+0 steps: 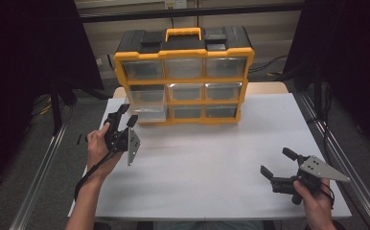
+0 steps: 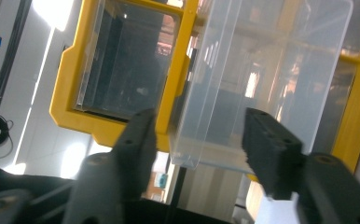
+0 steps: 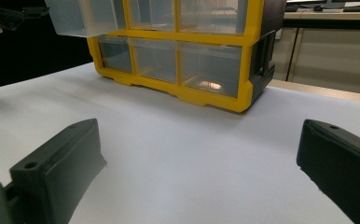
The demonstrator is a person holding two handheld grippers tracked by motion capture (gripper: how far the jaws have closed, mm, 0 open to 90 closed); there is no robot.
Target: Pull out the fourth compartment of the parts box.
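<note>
White table (image 1: 212, 163) is carrying a yellow drawer cabinet (image 1: 183, 76) at its far edge; one clear drawer (image 1: 147, 103) is sticking out at its left. Left gripper (image 1: 126, 115) is hovering open-jawed just before that drawer; right gripper (image 1: 280, 163), jaws apart, is waiting well apart.

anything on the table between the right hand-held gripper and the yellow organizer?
Nothing. In the right gripper view, bare white table runs from the open right hand-held gripper to the organizer; the high view agrees.
</note>
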